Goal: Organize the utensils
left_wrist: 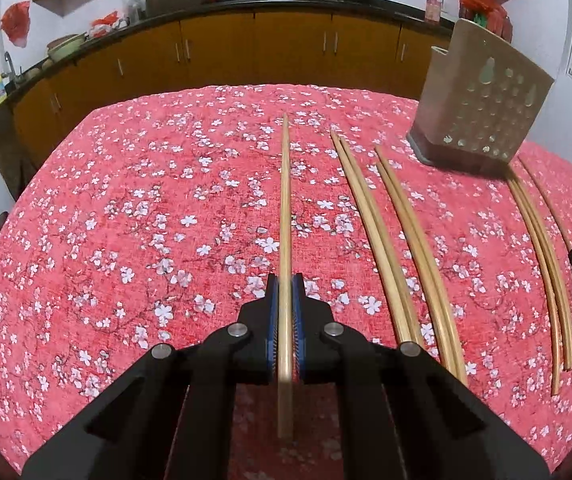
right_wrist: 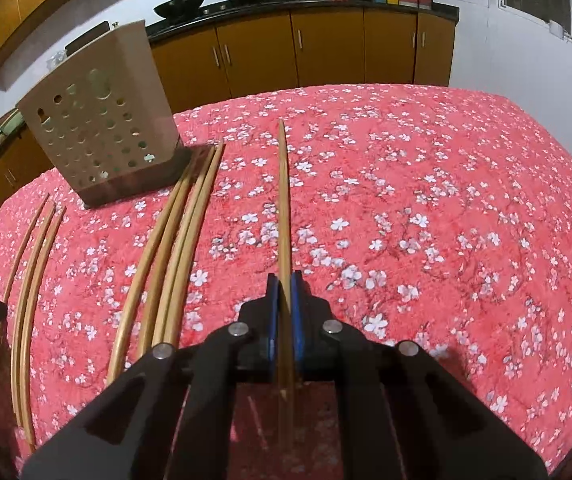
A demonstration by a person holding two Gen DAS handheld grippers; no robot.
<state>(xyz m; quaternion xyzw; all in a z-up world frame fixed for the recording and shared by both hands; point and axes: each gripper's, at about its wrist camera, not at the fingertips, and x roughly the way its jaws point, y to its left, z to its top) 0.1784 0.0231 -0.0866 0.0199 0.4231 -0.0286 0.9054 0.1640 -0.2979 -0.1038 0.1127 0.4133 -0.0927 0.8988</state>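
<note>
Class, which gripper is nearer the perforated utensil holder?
Right, it seems. The right gripper sits just right of the perforated utensil holder, one chopstick bundle between. The left gripper lies farther left, two chopstick pairs between.

Both views are evenly and fairly brightly lit from overhead, with only soft, short shadows on the red flowered cloth [left_wrist: 126,220] and dark vignetted corners. Strong fisheye bending curves the chopsticks [left_wrist: 405,232] and cabinets [right_wrist: 325,48] toward the edges. The far wall looks slightly washed out.
</note>
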